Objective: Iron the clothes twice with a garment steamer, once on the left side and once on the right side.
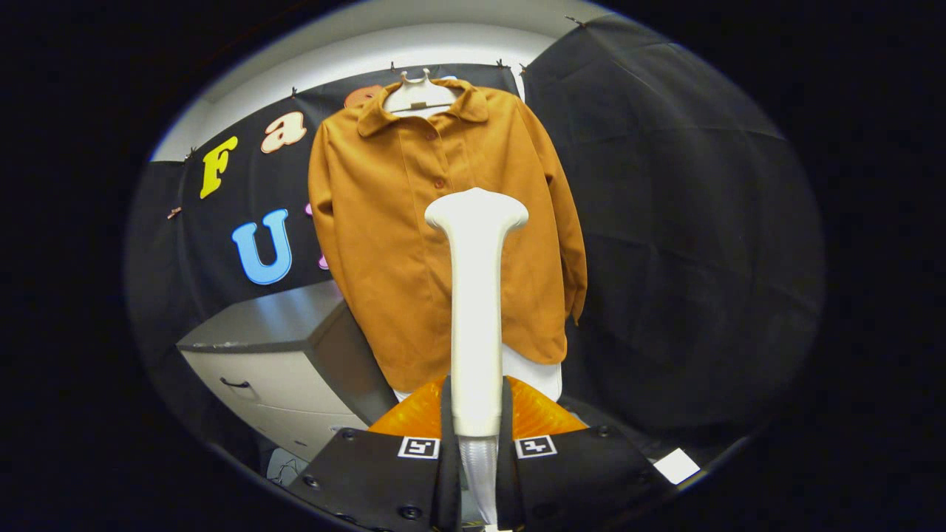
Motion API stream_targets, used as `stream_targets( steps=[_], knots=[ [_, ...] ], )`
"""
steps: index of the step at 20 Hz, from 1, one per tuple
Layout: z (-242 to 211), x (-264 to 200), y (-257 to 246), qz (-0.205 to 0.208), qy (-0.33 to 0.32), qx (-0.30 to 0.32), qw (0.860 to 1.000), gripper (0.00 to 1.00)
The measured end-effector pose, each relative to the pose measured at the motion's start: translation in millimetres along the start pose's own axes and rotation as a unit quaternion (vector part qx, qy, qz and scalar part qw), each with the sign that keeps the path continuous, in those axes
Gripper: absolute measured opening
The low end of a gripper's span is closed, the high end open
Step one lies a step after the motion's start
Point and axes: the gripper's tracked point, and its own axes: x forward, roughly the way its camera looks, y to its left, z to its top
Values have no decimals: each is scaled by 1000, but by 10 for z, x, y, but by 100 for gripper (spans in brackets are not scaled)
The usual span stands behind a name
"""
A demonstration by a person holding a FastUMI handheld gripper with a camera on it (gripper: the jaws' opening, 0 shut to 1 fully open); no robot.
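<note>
A white garment steamer (476, 310) stands upright between the two fingers of the gripper (476, 443), its handle pinched on both sides by the black pads (446, 428) and its wide, rounded head rising well above them. Straight ahead of the steamer, beyond the fingers, an orange-brown collared shirt (414, 244) hangs on a white hanger (420, 94) against the black cloth wall (665, 222) of the booth, buttoned down the front with both sleeves falling at its sides. The steamer's head overlaps the middle of the shirt front in this view (whether it touches the fabric cannot be told). A strip of white (533, 373) shows just under the shirt's hem, behind the steamer's shaft.

Close behind the fingers, on either side of the handle, sit two translucent orange parts (543, 414) of the gripper, and each black finger block carries a small square black-and-white marker (536, 446).

Ahead and to the left of the gripper, below the shirt's left sleeve, stands a pale grey cabinet (259, 355) with a flat top and a drawer with a dark handle (234, 383). Some white cable (284, 467) lies low beside it. To the right of the fingers, low down, a small white square object (676, 465) rests on a dark surface. Above the cloth wall runs a band of light-coloured wall or ceiling (414, 44).
</note>
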Motion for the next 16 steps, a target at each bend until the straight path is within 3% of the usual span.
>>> stream_targets(
  steps=[7,16],
  knots=[
    [1001,-374,493,16,-71,-13,997,22],
    [1702,-558,1280,37,-94,-12,995,22]
  ],
)
